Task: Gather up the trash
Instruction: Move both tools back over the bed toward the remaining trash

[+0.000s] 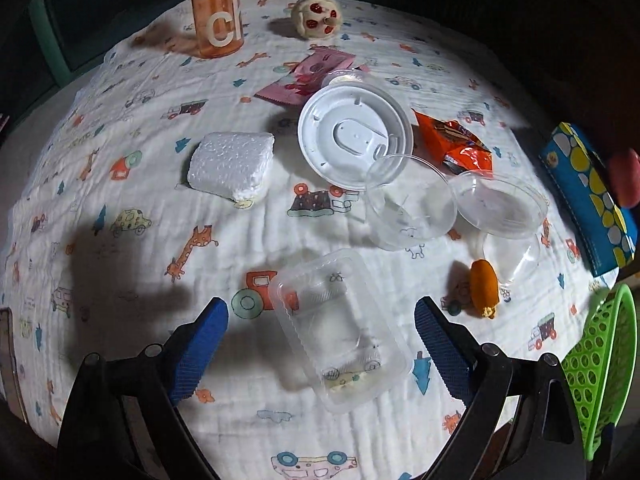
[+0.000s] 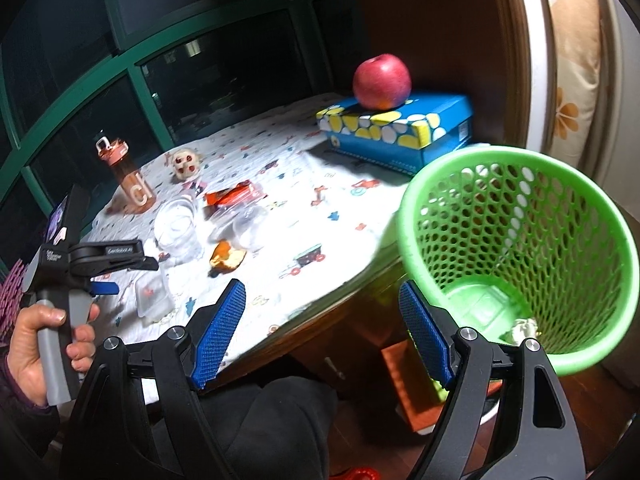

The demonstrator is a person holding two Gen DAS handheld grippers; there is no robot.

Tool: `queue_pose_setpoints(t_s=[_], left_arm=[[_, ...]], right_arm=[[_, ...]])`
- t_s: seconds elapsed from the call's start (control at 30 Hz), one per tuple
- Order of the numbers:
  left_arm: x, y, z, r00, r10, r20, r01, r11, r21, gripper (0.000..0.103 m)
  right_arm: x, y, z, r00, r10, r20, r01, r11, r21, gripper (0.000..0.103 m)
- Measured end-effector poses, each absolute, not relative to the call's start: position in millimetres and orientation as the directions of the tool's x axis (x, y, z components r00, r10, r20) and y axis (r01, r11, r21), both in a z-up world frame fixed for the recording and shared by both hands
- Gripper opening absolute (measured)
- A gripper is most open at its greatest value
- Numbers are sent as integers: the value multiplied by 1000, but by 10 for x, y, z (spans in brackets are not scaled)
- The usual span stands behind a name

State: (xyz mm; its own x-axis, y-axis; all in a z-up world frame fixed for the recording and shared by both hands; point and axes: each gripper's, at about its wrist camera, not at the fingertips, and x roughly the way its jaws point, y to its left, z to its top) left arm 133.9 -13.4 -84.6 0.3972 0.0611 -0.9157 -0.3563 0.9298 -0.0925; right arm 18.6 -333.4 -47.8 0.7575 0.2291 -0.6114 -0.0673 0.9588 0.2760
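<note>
A clear rectangular plastic tray [image 1: 340,332] lies on the patterned cloth between the fingers of my open left gripper [image 1: 320,316]. Beyond it lie clear round cups [image 1: 412,204], a white round lid [image 1: 354,136], a white foam block [image 1: 232,168], an orange wrapper [image 1: 456,140], a pink wrapper [image 1: 308,80] and an orange-brown scrap [image 1: 484,288]. My right gripper [image 2: 322,300] is open and empty, off the table's front edge, left of the green mesh basket [image 2: 520,248]. The basket holds a small pale scrap [image 2: 522,330]. The left gripper [image 2: 108,276] shows in the right wrist view beside the tray [image 2: 152,296].
An orange bottle [image 1: 218,20] and a round toy [image 1: 316,14] stand at the far side. A blue box [image 2: 400,128] with a red apple [image 2: 382,82] on it sits at the right. The basket's rim [image 1: 604,368] shows at the table's right edge. A dark window is behind.
</note>
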Motion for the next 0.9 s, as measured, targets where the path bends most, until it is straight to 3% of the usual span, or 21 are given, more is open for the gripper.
queue_pose_setpoints(t_s=[0.33, 0.4, 0.5, 0.9], left_arm=[[1472, -148, -1018, 365, 94, -926, -394, 917, -62, 89], [1474, -133, -1042, 365, 77, -928, -385, 920, -75, 75], [1476, -119, -1065, 371, 33, -928, -374, 920, -117, 63], [1338, -35, -803, 452, -35, -891, -263, 949, -171, 59]], right_arm=[[248, -3226, -539, 735, 254, -629, -90, 956, 280, 79], [255, -3204, -542, 732, 254, -632, -94, 956, 277, 79], [268, -3173, -543, 729, 255, -635, -100, 958, 271, 79], [428, -2926, -521, 706, 293, -644, -154, 952, 264, 79]])
